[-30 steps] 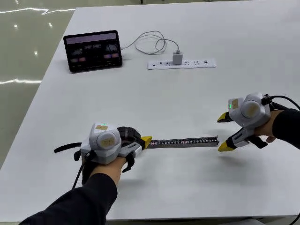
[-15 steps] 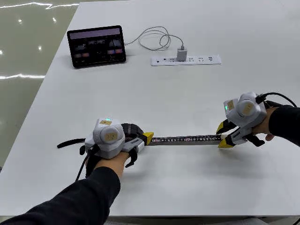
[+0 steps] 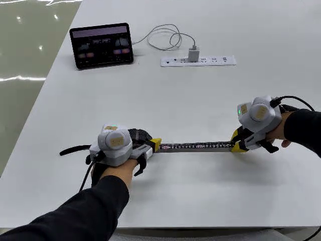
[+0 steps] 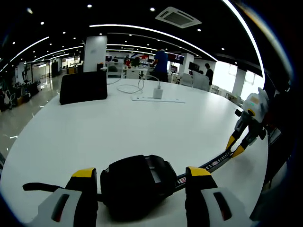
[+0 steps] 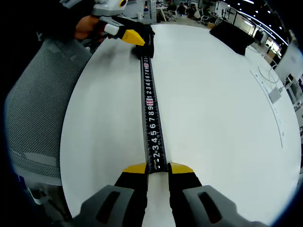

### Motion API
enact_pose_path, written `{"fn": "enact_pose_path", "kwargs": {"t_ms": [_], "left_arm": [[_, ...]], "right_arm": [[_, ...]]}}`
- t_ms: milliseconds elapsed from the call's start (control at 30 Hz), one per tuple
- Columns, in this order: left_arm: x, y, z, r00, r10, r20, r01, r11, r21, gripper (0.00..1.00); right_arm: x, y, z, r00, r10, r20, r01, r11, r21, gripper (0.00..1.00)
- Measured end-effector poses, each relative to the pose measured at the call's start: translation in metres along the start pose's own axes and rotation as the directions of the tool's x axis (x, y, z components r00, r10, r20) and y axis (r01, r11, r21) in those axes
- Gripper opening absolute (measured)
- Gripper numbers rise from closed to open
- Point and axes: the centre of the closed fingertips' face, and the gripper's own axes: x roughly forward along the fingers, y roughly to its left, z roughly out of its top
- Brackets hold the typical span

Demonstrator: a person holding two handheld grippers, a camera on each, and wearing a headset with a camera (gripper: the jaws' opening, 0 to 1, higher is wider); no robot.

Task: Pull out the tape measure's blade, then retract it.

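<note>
The tape measure's black case point(image 3: 140, 138) rests on the white table, and my left gripper point(image 3: 148, 147) is shut on it. In the left gripper view the case point(image 4: 137, 182) sits between the yellow-tipped jaws. Its dark numbered blade point(image 3: 195, 146) lies pulled out flat to the right. My right gripper point(image 3: 235, 146) is shut on the blade's free end. In the right gripper view the blade point(image 5: 150, 109) runs from my right gripper point(image 5: 157, 168) up to the case point(image 5: 147, 47).
A tablet point(image 3: 102, 45) stands at the table's far left. A white power strip point(image 3: 198, 61) with a charger point(image 3: 193, 53) and looped cable lies at the back. A grey mesh chair point(image 5: 38, 109) stands by the near table edge point(image 3: 200, 226).
My right gripper has moved left onto the blade's end and its jaws have gone from open to shut on it. The left gripper has kept hold of the case.
</note>
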Motion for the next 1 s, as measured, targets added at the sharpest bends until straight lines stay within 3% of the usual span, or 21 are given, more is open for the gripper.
{"fn": "enact_pose_path", "kwargs": {"t_ms": [133,433,667,1000], "left_arm": [[-0.0004,0.0029,-0.0024,0.9996,0.020,-0.017,-0.021,0.999,-0.047,0.67],[-0.0013,0.0045,-0.0064,0.9983,0.029,-0.049,-0.032,0.998,-0.053,0.61],[-0.0008,0.0050,-0.0081,0.9965,0.036,-0.076,-0.037,0.999,-0.016,0.58],[-0.0017,0.0047,-0.0091,0.9960,0.030,-0.085,-0.031,0.999,-0.014,0.57]], "right_arm": [[0.0008,0.0005,0.0003,0.9997,-0.017,-0.019,0.017,1.000,0.019,0.12],[0.0008,0.0050,-0.0010,0.9994,-0.026,-0.022,0.027,0.998,0.064,0.12],[0.0011,0.0053,-0.0016,0.9995,-0.032,-0.009,0.032,0.998,0.049,0.12],[0.0007,0.0056,-0.0001,0.9993,-0.035,0.012,0.034,0.998,0.047,0.11]]}}
